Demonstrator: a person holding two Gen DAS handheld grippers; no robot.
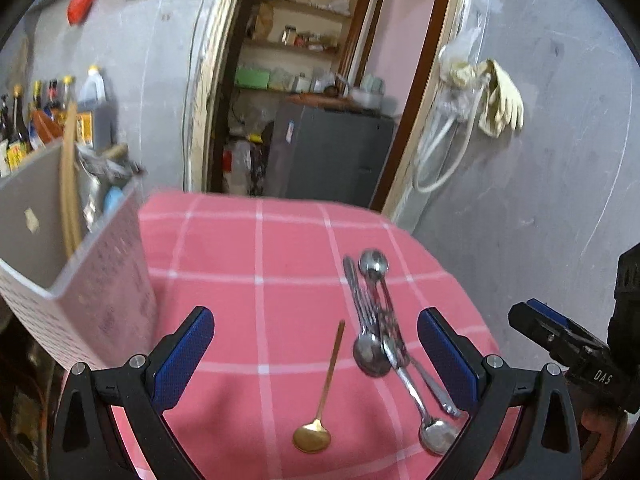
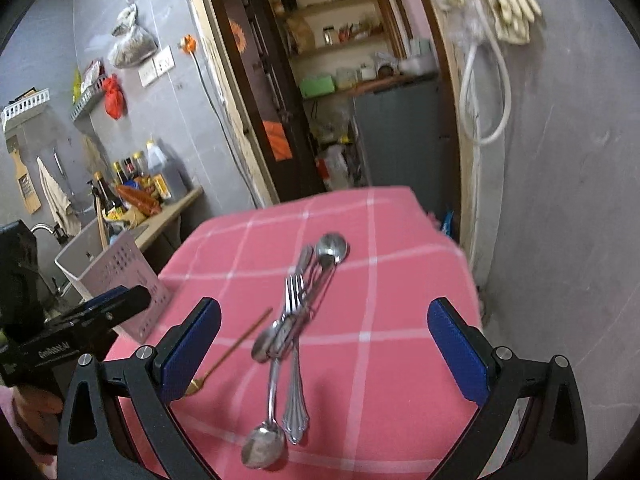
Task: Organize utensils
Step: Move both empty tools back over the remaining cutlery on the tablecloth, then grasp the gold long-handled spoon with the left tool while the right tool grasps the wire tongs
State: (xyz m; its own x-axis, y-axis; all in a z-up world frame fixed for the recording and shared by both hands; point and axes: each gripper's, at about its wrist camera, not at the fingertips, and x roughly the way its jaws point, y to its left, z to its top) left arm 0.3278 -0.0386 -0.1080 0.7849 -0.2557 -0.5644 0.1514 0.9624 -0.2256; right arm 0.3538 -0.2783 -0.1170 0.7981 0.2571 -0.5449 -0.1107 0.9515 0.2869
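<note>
Both jaws gape empty — left gripper [image 1: 316, 354] and right gripper [image 2: 324, 350] — over tangled steel cutlery [image 2: 294, 320] mid-table [image 2: 400, 280]: light, stiff, slippery, likely best pinched by a handle.

Grey kitchen wall, open pantry doorway.
Pink checked tablecloth [image 1: 280, 248] at six o'clock; grey fridge [image 1: 332, 152] at twelve, shelves [image 1: 296, 46] above; yellow rubber gloves [image 1: 502, 100] and white hose [image 1: 444, 156] at two; sauce bottles [image 2: 136, 184] at nine; red bag [image 2: 113, 97] at ten.
</note>
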